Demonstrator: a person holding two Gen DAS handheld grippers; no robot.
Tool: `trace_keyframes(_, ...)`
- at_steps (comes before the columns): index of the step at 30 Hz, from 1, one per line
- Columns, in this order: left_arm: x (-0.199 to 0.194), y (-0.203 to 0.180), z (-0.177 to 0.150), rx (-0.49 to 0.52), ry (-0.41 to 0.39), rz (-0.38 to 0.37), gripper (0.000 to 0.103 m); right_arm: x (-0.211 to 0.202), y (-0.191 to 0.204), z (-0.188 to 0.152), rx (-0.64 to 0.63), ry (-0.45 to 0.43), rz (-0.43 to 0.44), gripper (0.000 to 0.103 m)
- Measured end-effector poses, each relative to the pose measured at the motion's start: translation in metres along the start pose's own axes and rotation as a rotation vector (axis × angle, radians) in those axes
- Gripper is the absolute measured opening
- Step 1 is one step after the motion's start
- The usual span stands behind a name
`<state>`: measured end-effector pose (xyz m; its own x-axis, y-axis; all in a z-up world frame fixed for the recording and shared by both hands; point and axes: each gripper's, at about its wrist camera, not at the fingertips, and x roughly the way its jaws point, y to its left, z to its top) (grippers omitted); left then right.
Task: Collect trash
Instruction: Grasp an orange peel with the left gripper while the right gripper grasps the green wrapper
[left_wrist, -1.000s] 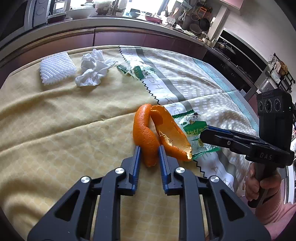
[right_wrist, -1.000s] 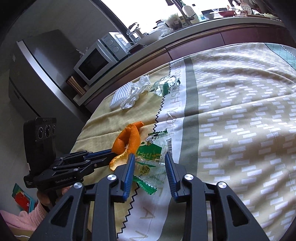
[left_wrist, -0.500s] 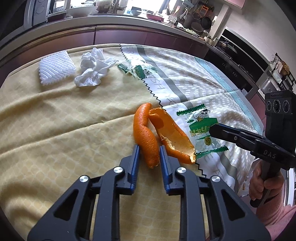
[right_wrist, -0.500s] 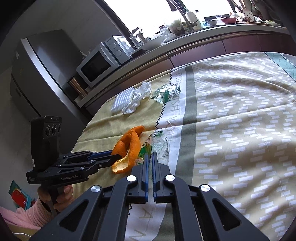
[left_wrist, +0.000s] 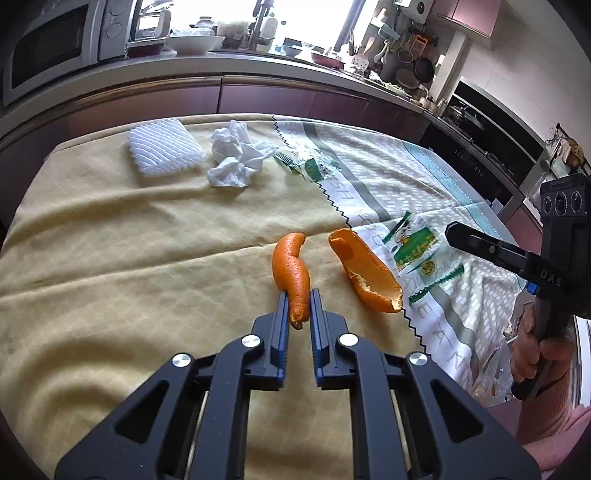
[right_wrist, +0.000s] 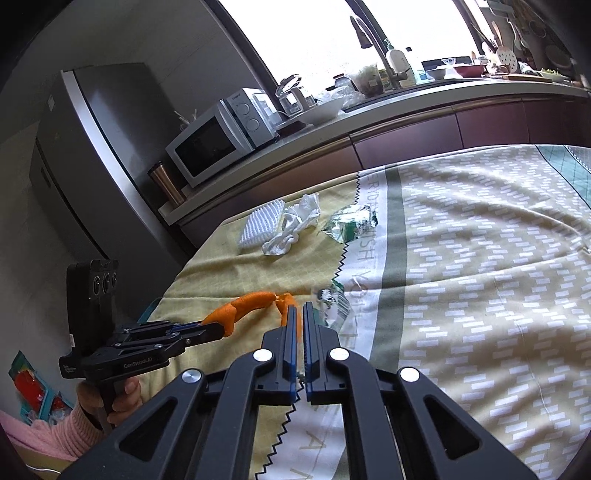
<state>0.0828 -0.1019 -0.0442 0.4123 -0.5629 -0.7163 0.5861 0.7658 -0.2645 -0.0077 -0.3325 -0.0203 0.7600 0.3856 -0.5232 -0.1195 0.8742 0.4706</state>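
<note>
My left gripper (left_wrist: 299, 297) has a long curled orange peel strip (left_wrist: 291, 262) between its blue pads, and its jaws are closing on it; the strip's near end is pinched. A wider peel piece (left_wrist: 365, 273) lies apart to its right on the tablecloth. My right gripper (right_wrist: 300, 308) is shut on an edge of a clear green-printed snack wrapper (right_wrist: 332, 306), which is lifted slightly. In the left wrist view the same wrapper (left_wrist: 417, 251) hangs by the right gripper (left_wrist: 448, 230). In the right wrist view the left gripper (right_wrist: 221, 328) holds the strip (right_wrist: 247, 304).
At the far end of the yellow tablecloth (left_wrist: 110, 258) lie a white foam net (left_wrist: 164, 151), a crumpled tissue (left_wrist: 232, 162) and another green wrapper (left_wrist: 306, 166). A kitchen counter with a microwave (right_wrist: 218, 140) runs behind the table, and a fridge (right_wrist: 92, 147) stands at the left.
The left gripper pulled the peel strip away from the wider piece. The right gripper went from open around the wrapper to shut on it and rose a little.
</note>
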Motion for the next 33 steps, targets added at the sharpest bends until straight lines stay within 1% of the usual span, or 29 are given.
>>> trace_keyframes(4, -0.021, 0.009, -0.004, -0.008, -0.043, 0.030, 0.010, 0.002, 0.011, 0.004, -0.024, -0.004, 0.022, 0.002)
trace_keyframes(7, -0.033, 0.016, -0.008, -0.016, -0.060, 0.040, 0.010, 0.006, 0.019, 0.006, -0.047, 0.003, 0.027, 0.002)
trace_keyframes(9, -0.037, 0.020, -0.011, -0.022, -0.067, 0.048, 0.010, 0.008, 0.019, 0.005, -0.042, 0.011, 0.006, 0.002)
trace_keyframes(12, -0.042, 0.026, -0.015, -0.028, -0.071, 0.064, 0.010, 0.003, 0.010, 0.003, -0.006, -0.010, -0.042, 0.007)
trace_keyframes(13, -0.043, 0.028, -0.016, -0.033, -0.069, 0.061, 0.010, 0.000, 0.005, 0.002, 0.005, -0.019, -0.070, 0.020)
trace_keyframes(14, -0.042, 0.030, -0.017, -0.037, -0.067, 0.059, 0.010, -0.001, 0.000, 0.001, 0.020, -0.018, -0.100, 0.042)
trace_keyframes(15, -0.042, 0.032, -0.018, -0.040, -0.066, 0.059, 0.010, -0.001, -0.007, -0.001, 0.040, -0.010, -0.118, 0.048)
trace_keyframes(18, -0.040, 0.034, -0.019, -0.051, -0.060, 0.049, 0.010, 0.006, -0.023, -0.010, 0.094, 0.043, -0.118, 0.048)
trace_keyframes(21, -0.038, 0.036, -0.018, -0.056, -0.057, 0.044, 0.010, 0.014, -0.032, -0.019, 0.113, 0.079, -0.133, 0.048)
trace_keyframes(25, -0.038, 0.035, -0.019, -0.050, -0.054, 0.044, 0.010, 0.017, -0.031, -0.024, 0.101, 0.077, -0.163, 0.049)
trace_keyframes(26, -0.038, 0.035, -0.020, -0.052, -0.054, 0.044, 0.010, 0.018, -0.028, -0.024, 0.085, 0.076, -0.184, 0.051)
trace_keyframes(28, -0.038, 0.036, -0.020, -0.055, -0.052, 0.043, 0.010, 0.022, -0.023, -0.024, 0.046, 0.080, -0.212, 0.052)
trace_keyframes(30, -0.038, 0.037, -0.022, -0.060, -0.050, 0.044, 0.010, 0.026, -0.020, -0.026, 0.027, 0.090, -0.217, 0.050)
trace_keyframes(31, -0.038, 0.037, -0.023, -0.062, -0.048, 0.045, 0.010, 0.027, -0.020, -0.027, 0.020, 0.088, -0.220, 0.045)
trace_keyframes(33, -0.038, 0.037, -0.024, -0.062, -0.047, 0.048, 0.010, 0.029, -0.018, -0.027, 0.010, 0.089, -0.222, 0.043)
